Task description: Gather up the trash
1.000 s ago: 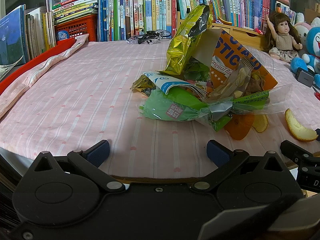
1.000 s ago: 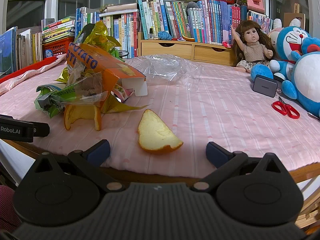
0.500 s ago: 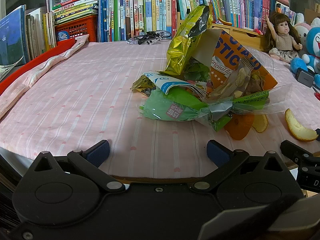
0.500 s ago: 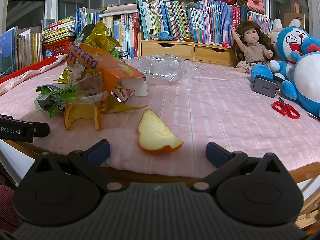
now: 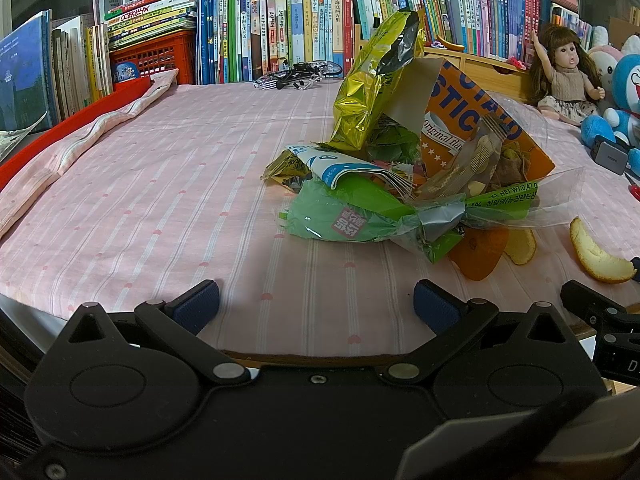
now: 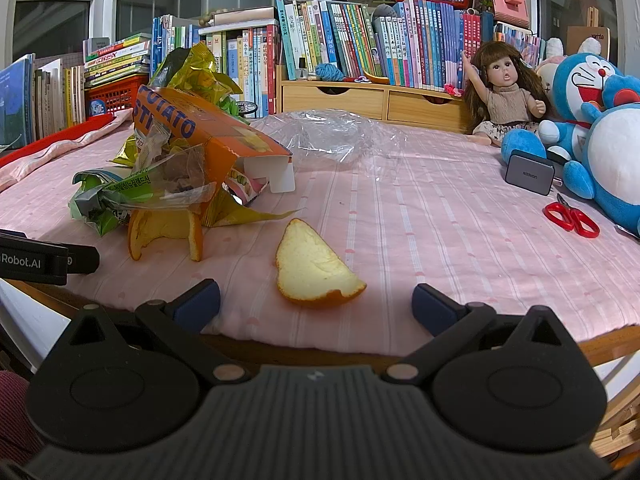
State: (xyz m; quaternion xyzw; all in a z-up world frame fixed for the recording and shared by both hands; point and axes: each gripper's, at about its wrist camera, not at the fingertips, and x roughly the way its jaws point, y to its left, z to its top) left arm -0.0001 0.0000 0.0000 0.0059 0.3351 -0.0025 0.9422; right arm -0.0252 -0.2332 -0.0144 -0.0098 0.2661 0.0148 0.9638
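Both tools sit at the near edge of the pink-clothed surface (image 6: 440,220), nothing collected yet: the left hand-held gripper (image 5: 316,304) has its jaws spread wide and empty, and the right hand-held gripper (image 6: 316,302) is spread just as wide and empty too. The landmark is the orange potato-stick box (image 6: 208,136), tilted on top of the trash heap. A gold foil bag (image 5: 376,80) leans against its far side, a green wrapper (image 5: 352,220) and clear film lie in front of it, an orange peel (image 6: 160,228) is tucked under the heap's near edge, and a loose peel piece (image 6: 312,272) lies apart, nearest the right jaws. A clear plastic bag (image 6: 328,136) lies behind the box. The risk I see: pulling one wrapper may topple the box and scatter the pile; the curved peel could slip from the pads; a deep pinch could snag the cloth
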